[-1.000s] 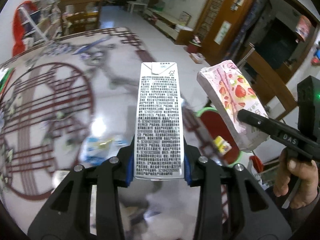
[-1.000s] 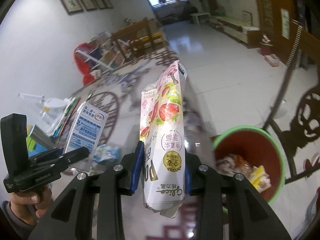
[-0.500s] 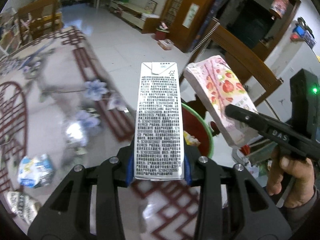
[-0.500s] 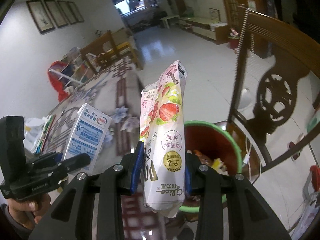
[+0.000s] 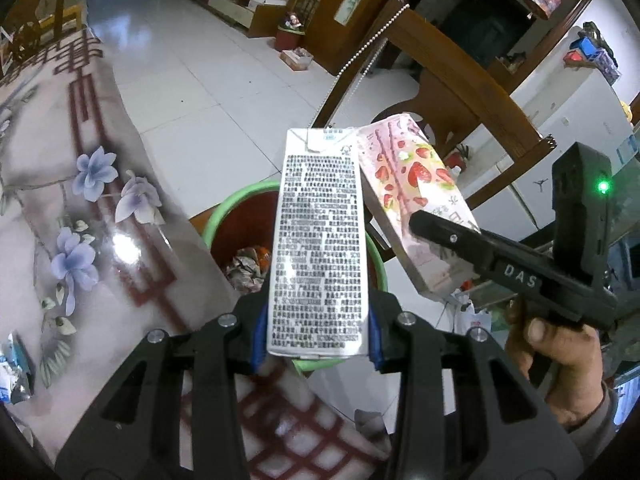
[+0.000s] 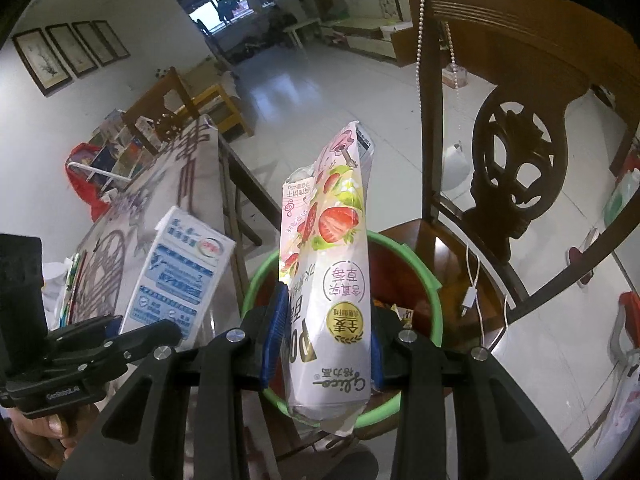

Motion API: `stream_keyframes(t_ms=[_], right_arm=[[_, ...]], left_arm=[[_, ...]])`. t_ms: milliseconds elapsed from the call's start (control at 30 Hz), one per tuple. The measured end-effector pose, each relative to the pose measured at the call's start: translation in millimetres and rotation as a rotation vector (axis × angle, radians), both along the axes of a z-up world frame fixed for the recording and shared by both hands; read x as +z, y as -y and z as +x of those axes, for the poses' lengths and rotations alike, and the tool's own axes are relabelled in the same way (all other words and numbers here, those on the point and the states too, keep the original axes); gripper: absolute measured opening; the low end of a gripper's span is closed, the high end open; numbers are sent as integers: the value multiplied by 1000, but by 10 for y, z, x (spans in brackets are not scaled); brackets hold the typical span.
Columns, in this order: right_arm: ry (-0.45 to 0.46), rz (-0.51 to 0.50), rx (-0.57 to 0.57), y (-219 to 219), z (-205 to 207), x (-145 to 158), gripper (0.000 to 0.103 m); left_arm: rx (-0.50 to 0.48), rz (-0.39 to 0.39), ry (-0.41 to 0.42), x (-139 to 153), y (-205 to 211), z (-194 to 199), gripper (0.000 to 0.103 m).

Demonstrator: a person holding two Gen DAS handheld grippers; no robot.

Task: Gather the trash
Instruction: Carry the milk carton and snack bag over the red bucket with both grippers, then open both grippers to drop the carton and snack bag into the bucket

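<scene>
- Already over the bin (image 5: 216, 220), left view: left gripper (image 5: 316, 320) clamps the carton (image 5: 318, 240) — long axis pointing away along the fingers. Not dropped yet; a wrapper (image 5: 16, 364) lies on the table (image 5: 132, 312).
- Right view: right gripper (image 6: 326, 340) grips the snack box (image 6: 332, 264), lengthwise along the fingers above the bin (image 6: 434, 300) — release remains.

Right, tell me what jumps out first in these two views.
The milk carton clamped upright in the left gripper fills the middle of the left wrist view, and the pink strawberry snack box sits the same way in the right gripper. Both hang over a green-rimmed bin with trash already inside, standing beside the flowered table and in front of a carved wooden chair.
</scene>
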State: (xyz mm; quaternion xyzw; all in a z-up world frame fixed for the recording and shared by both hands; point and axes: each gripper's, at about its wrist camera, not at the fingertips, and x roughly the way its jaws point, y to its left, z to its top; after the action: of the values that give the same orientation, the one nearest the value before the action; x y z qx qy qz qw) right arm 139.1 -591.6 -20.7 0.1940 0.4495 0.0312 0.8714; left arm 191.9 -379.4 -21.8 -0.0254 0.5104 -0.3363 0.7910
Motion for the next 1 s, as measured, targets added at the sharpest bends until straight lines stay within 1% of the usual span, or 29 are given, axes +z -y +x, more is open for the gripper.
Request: stream_keyframes(t_ms=[300,433,500,533,567,600,633,667,700,733,767,800,833,900,967,1000], right_arm=[[-8,-1,9,-20,3,-25,33],[-12,-5,11,-18,7,-26,33],[-12,-4,10,-16,10,-29,34],[-12,-2,8,-12,8,-31,36],[-10,-2,4,-14,4,-24,36],[-9,-1,-2,-14,4,-19,37],[-10,4,-3,-11,7,-20,43],[-10,9,-7,-11,6,-21,53],[-9,15,-12,-16,6,-16,57],[-4,19,-16,-20,0,-5,61],[-2,15,-16,-35,1,5,62],[2,8,-14,-53,2,16,65],[3,8,-14,-62,7,22,72],[8,8,-22,-79,12,35,81],[13,6,-25,-85,21,44,86],[13,7,-26,-88,25,48,88]], left_arm=[[-2,9,-13,-66,97,104,36],[0,2,-16,-53,156,107,36],[-5,-2,-19,-59,197,116,36],[-6,-3,-17,-58,199,116,38],[-1,0,-13,-57,204,117,55],[16,-2,-7,-56,186,130,66],[36,-8,1,-45,155,133,77],[54,-11,3,-40,113,143,77],[66,-14,-2,-47,84,147,78],[83,-22,-10,-54,34,158,83],[102,-32,-20,-63,-26,172,86],[114,-38,-27,-73,-75,183,86],[122,-40,-32,-78,-114,192,88],[138,-34,-28,-74,-192,196,93],[143,-31,-19,-50,-252,185,97],[141,-28,-15,-36,-265,178,97]])
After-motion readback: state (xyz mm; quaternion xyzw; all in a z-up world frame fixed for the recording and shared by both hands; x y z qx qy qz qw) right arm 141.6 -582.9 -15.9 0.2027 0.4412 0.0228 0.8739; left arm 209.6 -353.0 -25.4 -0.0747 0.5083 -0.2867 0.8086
